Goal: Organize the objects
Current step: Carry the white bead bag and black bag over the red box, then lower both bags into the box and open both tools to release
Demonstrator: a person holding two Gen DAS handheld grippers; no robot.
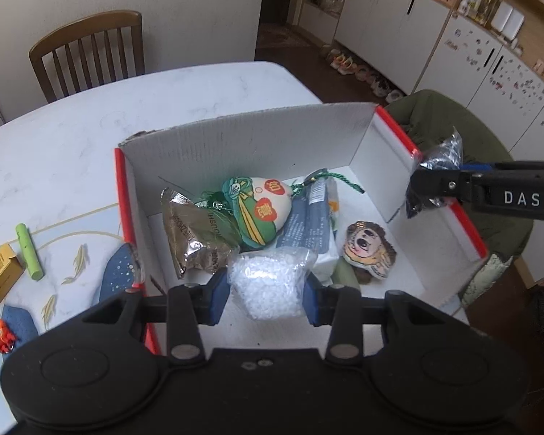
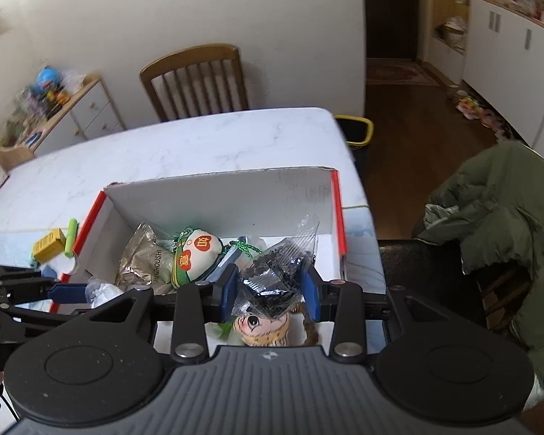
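A white cardboard box [image 1: 235, 145] with red edges stands open on the table. My left gripper [image 1: 268, 299] is shut on a clear bag of white beads [image 1: 268, 282], held over the box's near side. My right gripper [image 2: 270, 291] is shut on a clear bag of dark beads [image 2: 272, 272], above the box's right part; in the left wrist view that gripper [image 1: 422, 185] and its bag [image 1: 442, 156] hang at the box's right wall. Inside lie a silver foil packet [image 1: 192, 232], a green-and-white plush pouch [image 1: 261, 210], a blue-grey packet [image 1: 304, 224] and a cartoon face patch [image 1: 368, 246].
Left of the box on the table [image 1: 72, 145] lie a yellow carton [image 1: 0, 275], a green stick [image 1: 29, 252] and a small red toy [image 1: 1, 333]. A wooden chair [image 1: 87, 54] stands behind the table. A chair draped with a green jacket [image 2: 500, 224] is on the right.
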